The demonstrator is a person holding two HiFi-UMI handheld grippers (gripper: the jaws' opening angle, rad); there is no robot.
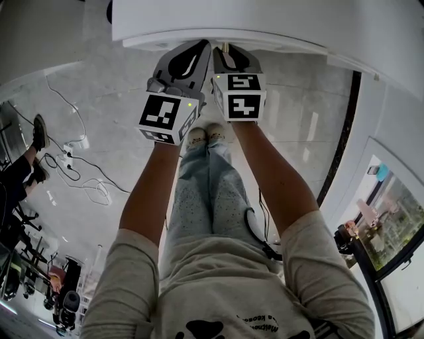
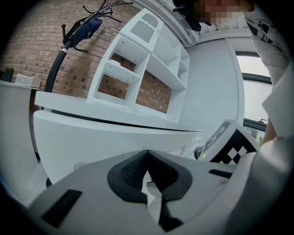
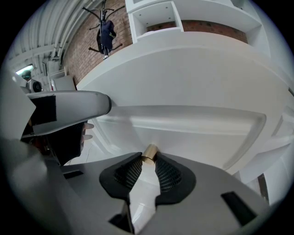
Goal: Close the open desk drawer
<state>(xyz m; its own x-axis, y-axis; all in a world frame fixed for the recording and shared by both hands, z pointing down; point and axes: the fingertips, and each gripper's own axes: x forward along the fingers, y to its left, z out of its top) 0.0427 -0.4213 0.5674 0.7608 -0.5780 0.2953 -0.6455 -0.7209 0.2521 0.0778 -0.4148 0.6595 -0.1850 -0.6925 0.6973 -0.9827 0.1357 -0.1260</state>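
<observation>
Knob (image 3: 149, 153) on drawer (image 3: 197, 133) (in right tool (image 3: 148, 159)).

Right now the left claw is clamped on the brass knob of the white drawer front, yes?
No. The right claw is the one clamped on the brass knob of the white drawer front; the right gripper view shows the knob pinched between its pads. The left claw is shut on nothing, as the left gripper view shows.

Steep head view (desk (image 1: 265, 20) shared)
</observation>
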